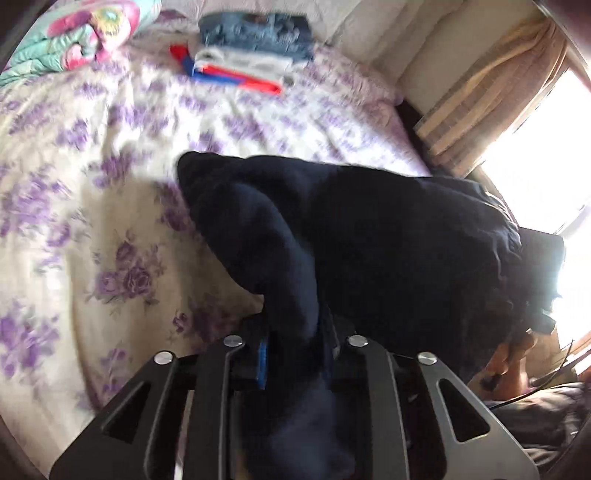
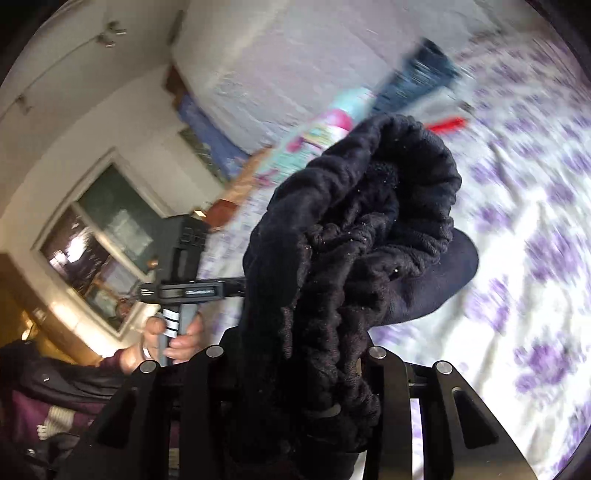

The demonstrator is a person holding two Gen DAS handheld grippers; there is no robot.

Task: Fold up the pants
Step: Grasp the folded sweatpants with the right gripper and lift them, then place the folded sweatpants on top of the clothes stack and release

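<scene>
- Meanwhile, at far left of the left wrist view, a pink and teal blanket (image 1: 77,35) sat bunched on the floral bedsheet (image 1: 74,177).
- Further right, folded jeans (image 1: 255,35) lay stacked beside a white garment with red and blue stripes (image 1: 240,72).
- The dark navy pants (image 1: 351,229) hung above the sheet, one bunched end pinched in the closed jaws of the left gripper (image 1: 291,332).
- In the right wrist view, a hand (image 2: 166,338) held the other tool's handle at left.
- The right gripper (image 2: 314,354) clamped the gathered elastic waistband (image 2: 369,229).
</scene>
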